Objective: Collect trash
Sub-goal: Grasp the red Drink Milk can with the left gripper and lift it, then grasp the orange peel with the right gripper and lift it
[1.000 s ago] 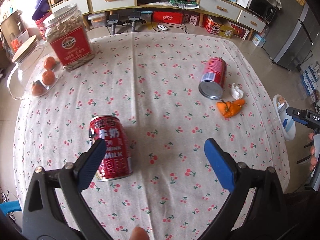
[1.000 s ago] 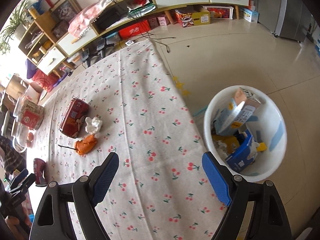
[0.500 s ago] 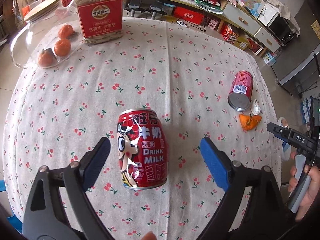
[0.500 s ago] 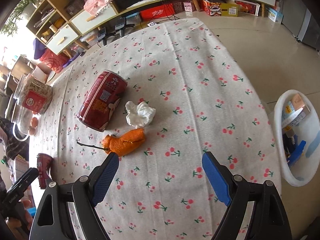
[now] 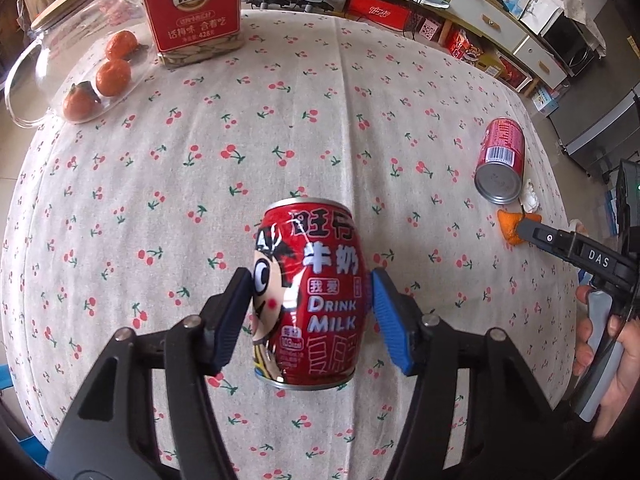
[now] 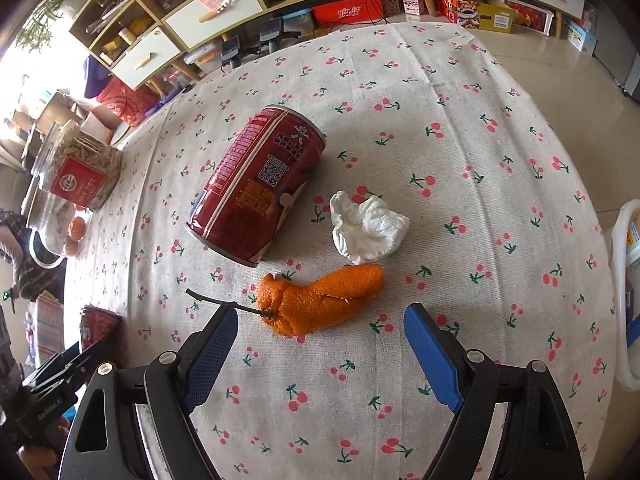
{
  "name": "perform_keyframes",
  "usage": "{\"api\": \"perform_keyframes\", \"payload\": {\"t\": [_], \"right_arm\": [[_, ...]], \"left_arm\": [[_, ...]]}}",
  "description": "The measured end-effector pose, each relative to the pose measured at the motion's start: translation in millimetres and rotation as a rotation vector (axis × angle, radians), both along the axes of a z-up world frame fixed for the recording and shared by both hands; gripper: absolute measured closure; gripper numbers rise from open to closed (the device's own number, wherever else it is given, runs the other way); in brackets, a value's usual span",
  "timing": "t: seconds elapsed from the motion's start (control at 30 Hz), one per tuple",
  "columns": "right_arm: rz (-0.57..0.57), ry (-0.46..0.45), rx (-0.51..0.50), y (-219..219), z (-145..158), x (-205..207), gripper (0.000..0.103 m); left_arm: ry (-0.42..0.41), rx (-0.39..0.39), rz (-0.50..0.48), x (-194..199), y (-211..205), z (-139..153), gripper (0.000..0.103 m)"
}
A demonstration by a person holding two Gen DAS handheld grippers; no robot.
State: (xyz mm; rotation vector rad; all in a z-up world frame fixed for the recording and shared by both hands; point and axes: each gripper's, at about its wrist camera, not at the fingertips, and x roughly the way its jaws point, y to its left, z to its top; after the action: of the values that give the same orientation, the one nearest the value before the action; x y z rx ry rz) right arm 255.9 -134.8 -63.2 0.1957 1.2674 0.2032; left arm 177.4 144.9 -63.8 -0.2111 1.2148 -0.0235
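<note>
Jaws of the left gripper (image 5: 311, 317) pinch the upright milk can (image 5: 310, 300) for binning, while the right gripper (image 6: 320, 356) hovers spread before the orange peel (image 6: 320, 300).

The upright milk can (image 5: 310, 300) is seen as glossy printed metal with a bare silvery rim. The tablecloth (image 6: 460, 128) is woven, matt cloth. A pitted, dull skin is shown by the orange peel (image 6: 320, 300), and soft crumpled paper by the tissue (image 6: 368, 226).
</note>
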Motion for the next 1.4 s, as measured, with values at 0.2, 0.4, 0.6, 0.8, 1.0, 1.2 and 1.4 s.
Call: {"api": "perform_keyframes", "payload": {"t": [0.2, 0.4, 0.6, 0.8, 1.0, 1.2, 1.4], "right_arm": [[0.026, -0.032, -0.038, 10, -5, 2, 0.019], [0.054, -0.070, -0.080, 15, -3, 2, 0.039], [0.063, -0.071, -0.044, 4, 0, -2, 0.050], [0.039, -0.041, 0.002, -11, 4, -9, 0.054], [0.015, -0.031, 0.025, -27, 11, -20, 0.054], [-0.010, -0.052, 0.054, -46, 24, -32, 0.054], [-0.047, -0.067, 0.070, -75, 35, -43, 0.054]], "left_arm": [[0.017, 0.000, -0.002, 4, -3, -6, 0.040], [0.050, -0.076, 0.057, 8, 8, -18, 0.042], [0.028, -0.096, 0.062, 0, 9, -12, 0.042], [-0.005, -0.107, 0.041, -7, 4, -2, 0.042], [-0.037, -0.115, 0.010, -15, -9, 8, 0.042], [-0.054, -0.132, -0.028, -18, -28, 14, 0.042], [-0.061, -0.135, -0.074, -22, -52, 15, 0.042]]}}
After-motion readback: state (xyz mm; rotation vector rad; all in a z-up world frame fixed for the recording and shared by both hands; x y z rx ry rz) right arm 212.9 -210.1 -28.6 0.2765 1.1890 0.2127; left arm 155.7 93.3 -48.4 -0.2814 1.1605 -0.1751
